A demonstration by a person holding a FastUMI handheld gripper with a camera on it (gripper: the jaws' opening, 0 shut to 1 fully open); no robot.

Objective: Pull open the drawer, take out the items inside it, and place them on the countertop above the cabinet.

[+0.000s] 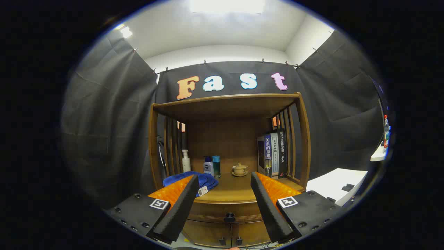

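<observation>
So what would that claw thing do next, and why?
Probably ease forward and down toward the drawer knob. The drawer under the countertop looks closed, and the gripper is open with nothing in it, the knob lying between and beyond its fingers, so gripping the knob comes first.

Light comes from a ceiling panel [227, 6] at top centre, blown out to white, with a smaller glare spot [125, 32] at upper left. The ceiling is bright; the shelf [225, 139] interior sits in warm shadow. Fisheye bending curves the edges. Focus is fairly sharp at centre, softer toward the rim.
</observation>
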